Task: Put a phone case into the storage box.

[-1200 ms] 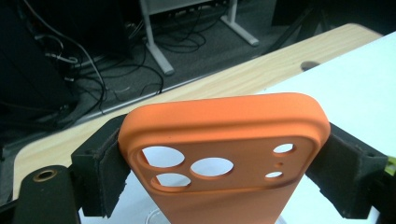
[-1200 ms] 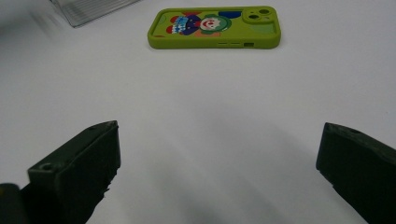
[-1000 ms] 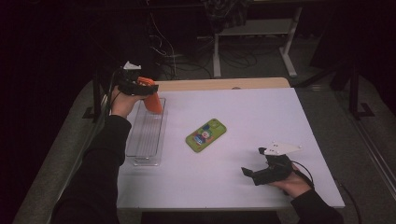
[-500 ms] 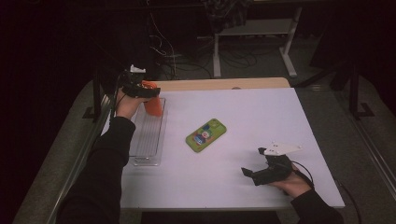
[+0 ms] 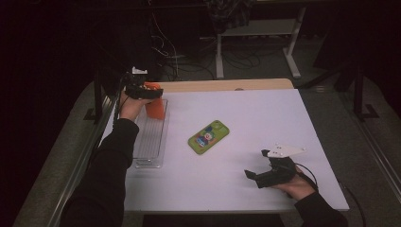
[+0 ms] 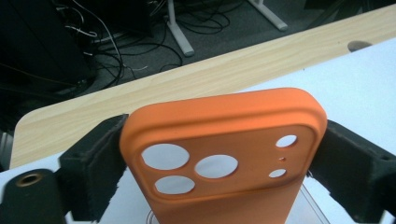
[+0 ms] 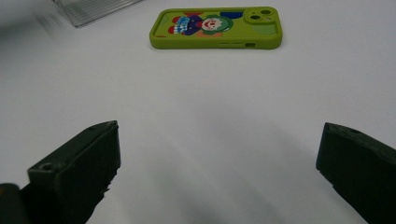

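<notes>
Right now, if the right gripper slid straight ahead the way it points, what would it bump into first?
Probably the green phone case: it lies ahead of the open right gripper, with bare white table between them. How far off it lies is hard to judge.

Green phone case; white table; floor cables

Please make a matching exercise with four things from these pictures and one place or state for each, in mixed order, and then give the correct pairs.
Things:
1. orange phone case
2. green phone case
3. clear tray
4. right gripper

Places or states:
A. flat at the middle of the table
B. open, with nothing between its fingers
C. upright between the left gripper's fingers
D. along the table's left edge

Pairs: 1-C, 2-A, 3-D, 4-B
</notes>
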`<state>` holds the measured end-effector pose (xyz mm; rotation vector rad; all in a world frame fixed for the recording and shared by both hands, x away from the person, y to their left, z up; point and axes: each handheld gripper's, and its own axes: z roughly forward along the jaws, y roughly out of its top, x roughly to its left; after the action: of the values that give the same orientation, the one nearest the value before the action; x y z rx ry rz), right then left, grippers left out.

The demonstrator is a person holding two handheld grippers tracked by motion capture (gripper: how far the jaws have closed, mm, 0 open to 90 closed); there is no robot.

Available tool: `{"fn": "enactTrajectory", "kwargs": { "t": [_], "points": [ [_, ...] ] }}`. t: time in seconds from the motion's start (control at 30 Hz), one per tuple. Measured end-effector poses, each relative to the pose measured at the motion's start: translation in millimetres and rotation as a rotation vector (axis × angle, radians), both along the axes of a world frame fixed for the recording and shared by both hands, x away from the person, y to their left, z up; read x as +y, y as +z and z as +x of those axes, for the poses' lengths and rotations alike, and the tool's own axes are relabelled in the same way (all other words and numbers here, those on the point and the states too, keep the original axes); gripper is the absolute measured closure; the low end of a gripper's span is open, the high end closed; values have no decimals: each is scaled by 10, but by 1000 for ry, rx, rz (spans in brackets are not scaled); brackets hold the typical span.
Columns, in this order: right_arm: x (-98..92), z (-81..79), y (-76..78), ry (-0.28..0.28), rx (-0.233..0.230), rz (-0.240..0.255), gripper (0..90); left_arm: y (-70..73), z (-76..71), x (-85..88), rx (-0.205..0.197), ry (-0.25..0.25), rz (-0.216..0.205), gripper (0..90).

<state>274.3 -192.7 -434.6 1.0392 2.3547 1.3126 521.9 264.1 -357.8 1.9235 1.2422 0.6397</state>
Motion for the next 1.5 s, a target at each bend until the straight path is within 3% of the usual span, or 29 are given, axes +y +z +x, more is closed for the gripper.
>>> {"fn": "enactTrajectory", "kwargs": {
  "t": [0.3, 0.57, 0.63, 0.8, 1.0, 1.13, 1.17, 1.5],
  "points": [
    [2, -2, 1, 0, -2, 0, 0, -18, 21, 4, -11, 4, -9, 16],
    [10, -7, -3, 4, 3, 0, 0, 65, -29, 84, -42, 0, -12, 12],
    [12, -6, -2, 2, 5, 0, 0, 105, -66, 89, -41, -19, -13, 12],
    [17, -8, 1, 0, 1, 1, 0, 192, -211, 46, -17, -130, -15, 12],
    [18, -9, 2, -4, -1, -3, 0, 272, -439, -25, 16, -244, -74, 12],
    [22, -6, 4, -1, -6, -6, 0, 283, -571, -122, 28, -291, -98, 12],
    [23, -5, 5, -2, -6, -6, 0, 291, -608, -150, 28, -314, -83, 12],
    [37, 3, 2, 4, -3, -11, 0, 296, -957, -431, 29, -425, -110, 12]
  ]
}}
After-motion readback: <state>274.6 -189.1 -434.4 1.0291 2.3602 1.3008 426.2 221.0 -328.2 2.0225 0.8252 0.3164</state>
